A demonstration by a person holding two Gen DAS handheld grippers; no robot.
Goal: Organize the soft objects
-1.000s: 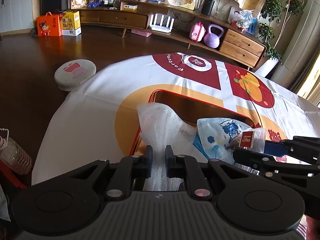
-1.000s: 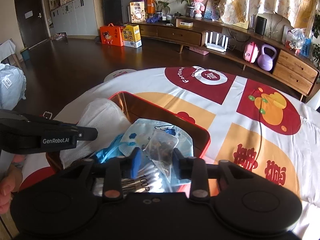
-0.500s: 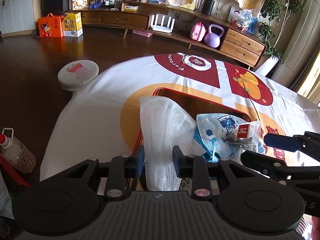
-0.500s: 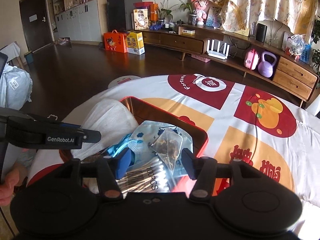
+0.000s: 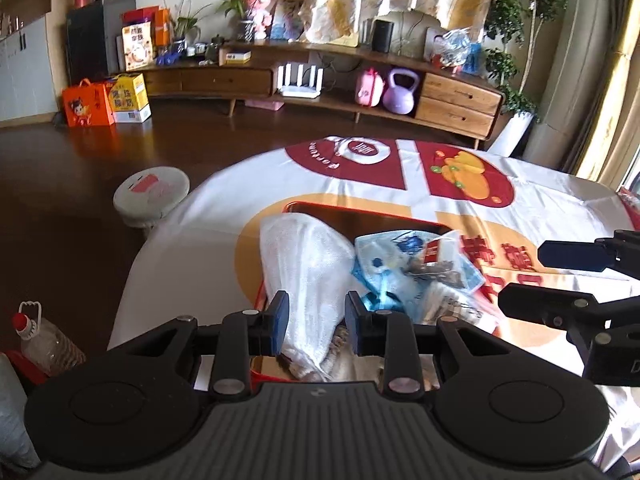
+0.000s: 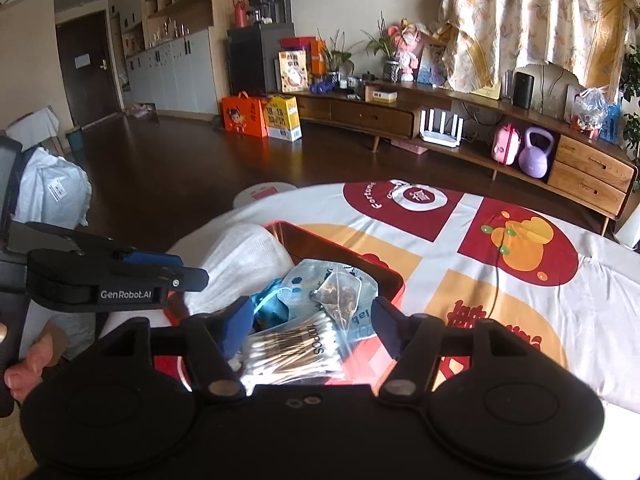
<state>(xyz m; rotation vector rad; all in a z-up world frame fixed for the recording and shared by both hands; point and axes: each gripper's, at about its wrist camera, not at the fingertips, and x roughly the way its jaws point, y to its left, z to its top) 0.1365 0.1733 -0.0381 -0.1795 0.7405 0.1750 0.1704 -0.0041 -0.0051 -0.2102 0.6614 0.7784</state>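
A red tray [image 5: 360,216] [image 6: 340,242] on the table holds the soft things. A white towel [image 5: 308,256] [image 6: 240,260] lies in its left part and hangs over the near rim. Beside it lie a blue printed face mask [image 5: 384,256] [image 6: 304,280], a tea bag [image 6: 340,296] [image 5: 434,254] and a bag of cotton swabs [image 6: 288,348]. My left gripper [image 5: 316,320] [image 6: 188,268] hovers over the towel's near end, open, pads off the cloth. My right gripper [image 6: 313,320] [image 5: 520,274] hangs above the swabs and tea bag, its jaws opening, nothing gripped.
The tablecloth [image 6: 500,280] has red and orange patches and drops off at the left edge. A round white stool [image 5: 152,196] and a plastic bottle [image 5: 44,340] stand on the floor to the left. A person's hand [image 6: 28,364] holds the left gripper.
Both grippers have drawn back and up from the tray. The left jaws let go of the towel. The right jaws spread off the tea bag, which now lies on the mask.
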